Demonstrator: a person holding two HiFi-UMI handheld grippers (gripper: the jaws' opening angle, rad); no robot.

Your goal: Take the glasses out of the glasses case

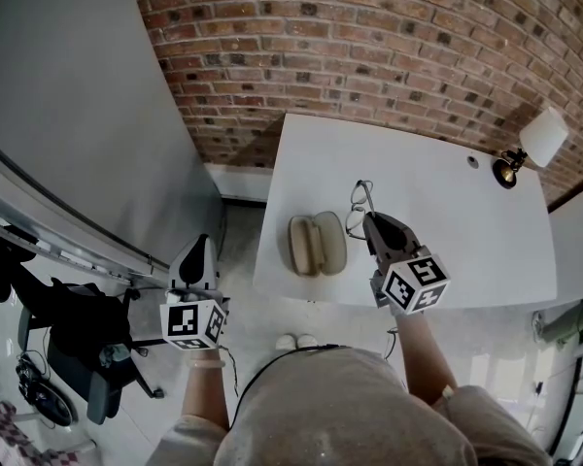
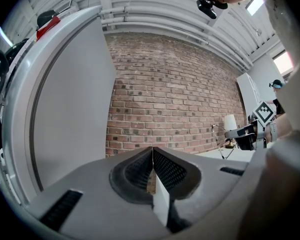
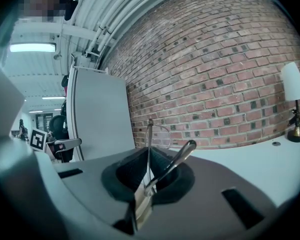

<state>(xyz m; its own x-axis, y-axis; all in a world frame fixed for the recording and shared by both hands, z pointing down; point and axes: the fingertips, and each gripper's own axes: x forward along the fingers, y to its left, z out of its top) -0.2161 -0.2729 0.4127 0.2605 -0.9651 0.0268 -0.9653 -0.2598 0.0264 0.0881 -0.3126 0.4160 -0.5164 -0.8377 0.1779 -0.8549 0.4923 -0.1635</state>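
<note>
**Wire-framed glasses point(image 1: 358, 205) held just right of the open case point(image 1: 317, 244)**

The right gripper point(image 1: 369, 219) is clamped on the glasses, which jut toward the far brick wall over the white table point(image 1: 447, 212). The beige case lies just left, long axis near-to-far. The left gripper point(image 1: 200, 245), clenched on nothing, hangs well off to the left.

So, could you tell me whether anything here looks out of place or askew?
Nothing is spilled or broken. The right gripper pinches the glasses edge-on, one temple jutting sideways across its jaws; the case lies open on the table.
</note>
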